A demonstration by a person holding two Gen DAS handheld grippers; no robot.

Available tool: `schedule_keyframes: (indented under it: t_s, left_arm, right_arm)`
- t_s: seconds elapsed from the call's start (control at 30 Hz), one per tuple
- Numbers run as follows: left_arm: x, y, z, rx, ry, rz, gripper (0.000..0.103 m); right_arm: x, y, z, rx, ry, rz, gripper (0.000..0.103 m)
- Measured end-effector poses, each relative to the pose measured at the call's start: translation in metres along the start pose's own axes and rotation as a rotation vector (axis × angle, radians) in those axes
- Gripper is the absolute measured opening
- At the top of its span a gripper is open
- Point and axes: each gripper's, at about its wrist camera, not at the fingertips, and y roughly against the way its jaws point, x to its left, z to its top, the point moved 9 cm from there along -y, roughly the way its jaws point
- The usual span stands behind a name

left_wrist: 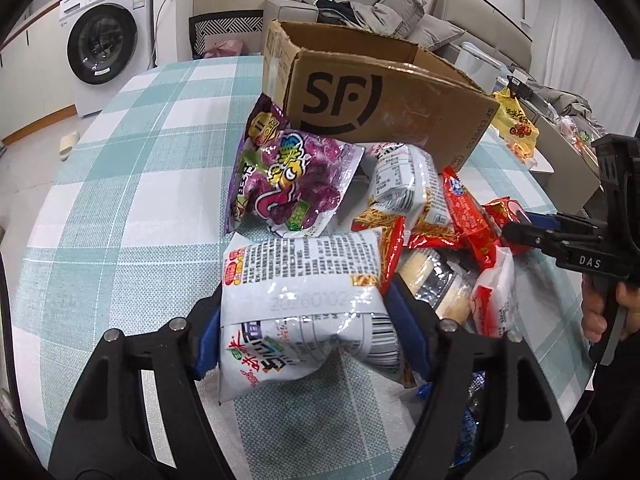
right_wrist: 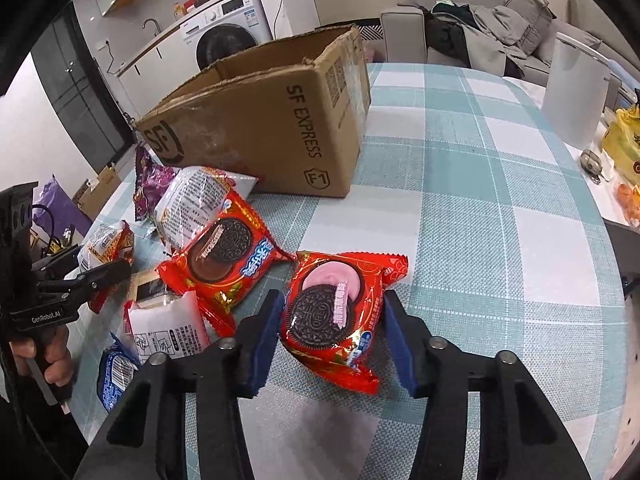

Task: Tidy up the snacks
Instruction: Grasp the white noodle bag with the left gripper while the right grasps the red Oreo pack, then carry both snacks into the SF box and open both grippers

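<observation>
Snacks lie heaped at frame centre before the cardboard box [left_wrist: 384, 92]. The left gripper [left_wrist: 308, 332] pinches a white packet [left_wrist: 304, 300]; the right gripper [right_wrist: 332, 340] straddles the Oreo pack [right_wrist: 336, 316], apparently unclamped. Next: lift into the box.

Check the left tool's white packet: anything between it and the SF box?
Yes. The purple snack bag stands propped directly between the white packet in the left tool and the cardboard box; lift over it.

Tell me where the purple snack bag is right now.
In the left wrist view the purple snack bag lies on the checked tablecloth, leaning against the front of the cardboard box, just beyond the white packet in the left gripper.
</observation>
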Motion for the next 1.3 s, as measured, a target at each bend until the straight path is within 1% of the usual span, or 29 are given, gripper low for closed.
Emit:
schedule_keyframes:
  t_s: [0.23, 0.63, 0.93, 1.3]
  left_arm:
    - [-0.004, 0.012, 0.004, -0.034, 0.002, -0.004, 0.070]
    - [-0.015, 0.037, 0.014, -0.091, -0.003, -0.005, 0.070]
    - [-0.022, 0.055, 0.031, -0.144, -0.002, 0.002, 0.070]
    - [-0.027, 0.071, 0.061, -0.207, -0.007, 0.007, 0.070]
  right_arm:
    - [-0.002, 0.008, 0.007, -0.042, -0.011, 0.005, 0.048]
    - [0.006, 0.031, 0.020, -0.128, -0.009, 0.032, 0.048]
    - [0.018, 0.049, 0.032, -0.190, 0.009, 0.060, 0.048]
    - [0.035, 0.078, 0.058, -0.277, 0.030, 0.081, 0.048]
